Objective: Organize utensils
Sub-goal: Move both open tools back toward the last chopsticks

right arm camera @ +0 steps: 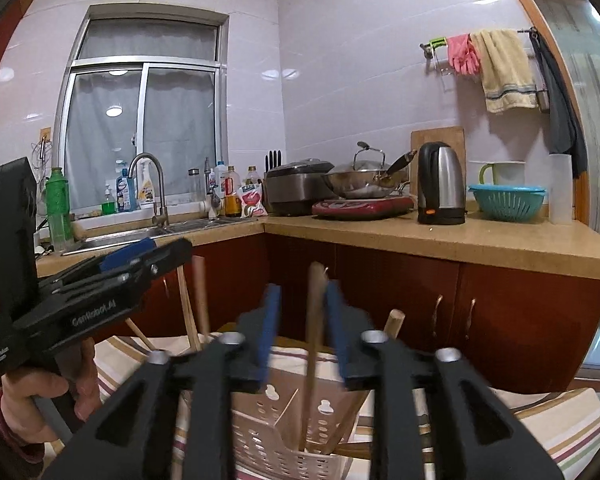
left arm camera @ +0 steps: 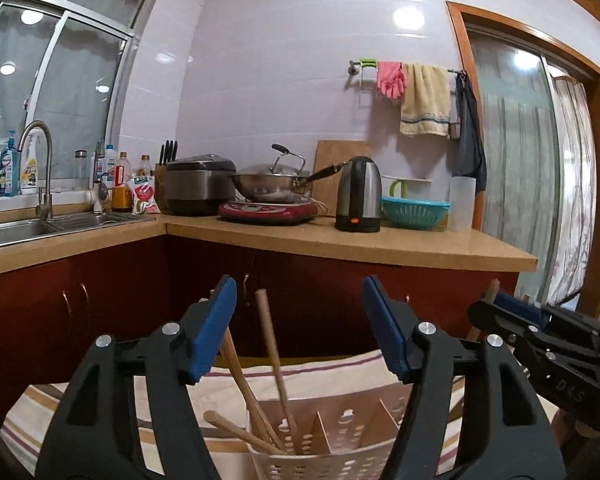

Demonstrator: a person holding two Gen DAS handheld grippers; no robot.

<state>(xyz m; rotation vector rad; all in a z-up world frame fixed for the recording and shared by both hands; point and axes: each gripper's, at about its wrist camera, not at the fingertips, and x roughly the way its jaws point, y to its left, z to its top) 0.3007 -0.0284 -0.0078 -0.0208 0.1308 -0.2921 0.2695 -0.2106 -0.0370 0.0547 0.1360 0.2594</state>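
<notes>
A beige perforated utensil holder (left arm camera: 340, 440) with dividers stands on a striped cloth (left arm camera: 80, 412); it also shows in the right wrist view (right arm camera: 284, 432). Several wooden utensils (left arm camera: 274, 364) lean in its left compartment. My left gripper (left arm camera: 300, 328) is open above the holder, empty, with those handles between its fingers. My right gripper (right arm camera: 302, 328) holds its jaws partly apart around an upright wooden handle (right arm camera: 314, 344) whose lower end rests in the holder; one blue pad touches it, the view is blurred. A second wooden handle (right arm camera: 392, 322) leans beside it.
The striped cloth (right arm camera: 560, 428) covers a low table. Behind it are red cabinets (right arm camera: 500, 312) under a tan L-shaped counter (right arm camera: 500, 240) with sink (right arm camera: 112, 240), faucet, bottles, rice cooker, wok on a hob, kettle (right arm camera: 440, 184) and teal colander. A sliding door is at the right.
</notes>
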